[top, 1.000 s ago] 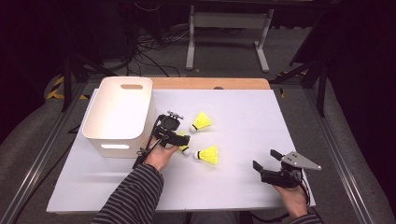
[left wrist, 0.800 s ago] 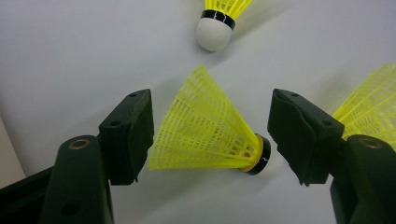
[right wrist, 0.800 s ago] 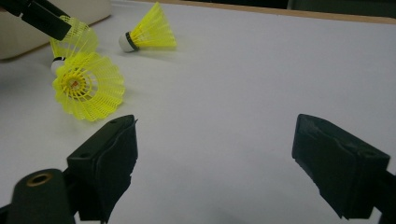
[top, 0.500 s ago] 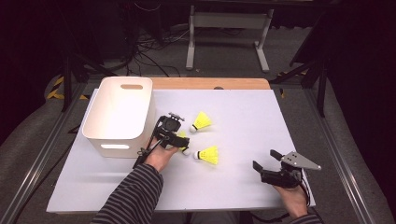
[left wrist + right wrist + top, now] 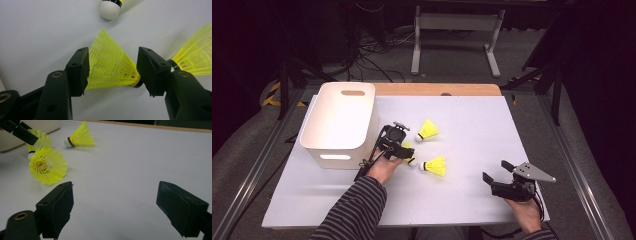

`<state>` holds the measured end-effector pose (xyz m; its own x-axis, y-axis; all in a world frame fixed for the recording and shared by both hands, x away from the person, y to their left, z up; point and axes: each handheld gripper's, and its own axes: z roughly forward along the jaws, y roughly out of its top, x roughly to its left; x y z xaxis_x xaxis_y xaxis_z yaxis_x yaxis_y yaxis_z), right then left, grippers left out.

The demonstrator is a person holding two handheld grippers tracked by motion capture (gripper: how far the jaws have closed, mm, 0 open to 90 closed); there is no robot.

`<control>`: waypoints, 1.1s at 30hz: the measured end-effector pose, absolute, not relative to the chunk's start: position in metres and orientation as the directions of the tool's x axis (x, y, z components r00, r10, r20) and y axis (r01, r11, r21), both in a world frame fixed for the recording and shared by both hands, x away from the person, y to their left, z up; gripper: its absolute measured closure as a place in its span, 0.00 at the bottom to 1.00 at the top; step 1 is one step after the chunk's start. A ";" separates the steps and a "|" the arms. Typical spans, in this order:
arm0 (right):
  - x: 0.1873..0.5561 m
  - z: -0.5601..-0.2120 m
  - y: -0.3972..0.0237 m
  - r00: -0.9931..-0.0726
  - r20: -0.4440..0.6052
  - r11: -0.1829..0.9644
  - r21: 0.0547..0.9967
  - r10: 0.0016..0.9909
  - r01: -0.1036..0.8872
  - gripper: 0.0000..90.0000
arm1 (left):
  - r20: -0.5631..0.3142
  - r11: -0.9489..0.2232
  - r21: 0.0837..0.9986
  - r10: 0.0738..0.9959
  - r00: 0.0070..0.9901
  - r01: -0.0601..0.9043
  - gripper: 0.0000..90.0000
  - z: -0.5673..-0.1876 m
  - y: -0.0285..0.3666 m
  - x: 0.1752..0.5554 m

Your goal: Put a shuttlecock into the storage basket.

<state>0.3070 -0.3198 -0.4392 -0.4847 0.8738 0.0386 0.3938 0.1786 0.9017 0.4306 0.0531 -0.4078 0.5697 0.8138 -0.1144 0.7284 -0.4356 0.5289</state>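
Observation:
Three yellow shuttlecocks lie on the white table. My left gripper [image 5: 406,151] straddles one shuttlecock [image 5: 112,67] lying on its side. Its jaws have just been closing. One pad meets the skirt's rim and the other stands at the cork end. The skirt is not squeezed, so the gripper is open. A second shuttlecock [image 5: 428,131] lies just beyond, with its white cork [image 5: 110,8] toward the gripper. The third shuttlecock [image 5: 435,165] rests to the right. My right gripper [image 5: 495,170] hovers open and empty near the table's front right, and its own view [image 5: 115,188] faces the shuttlecocks.
A white bin [image 5: 343,120] with handle slots stands at the table's left, close beside my left hand. A wooden strip [image 5: 437,89] runs along the far edge. Black frames and cables lie on the floor beyond.
The left jaws look slightly narrower around the shuttlecock. Both hands and the other shuttlecocks have stayed put.

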 end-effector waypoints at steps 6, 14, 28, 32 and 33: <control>0.307 -0.439 -0.320 -0.484 0.039 0.179 0.901 0.874 0.394 0.16 | -0.126 -0.434 0.526 0.811 0.571 0.732 0.58 -0.409 0.055 0.429; 0.307 -0.439 -0.320 -0.485 0.037 0.180 0.901 0.874 0.394 0.16 | -0.139 -0.438 0.527 0.801 0.582 0.728 0.67 -0.408 0.055 0.428; 0.307 -0.439 -0.320 -0.484 0.037 0.180 0.901 0.874 0.394 0.16 | -0.147 -0.451 0.515 0.792 0.593 0.729 0.80 -0.406 0.056 0.427; 0.307 -0.440 -0.320 -0.485 0.035 0.183 0.900 0.874 0.396 0.16 | -0.149 -0.452 0.512 0.791 0.594 0.730 0.84 -0.405 0.055 0.426; 0.307 -0.440 -0.319 -0.485 0.035 0.184 0.900 0.874 0.396 0.16 | -0.151 -0.452 0.510 0.791 0.593 0.732 0.85 -0.405 0.055 0.426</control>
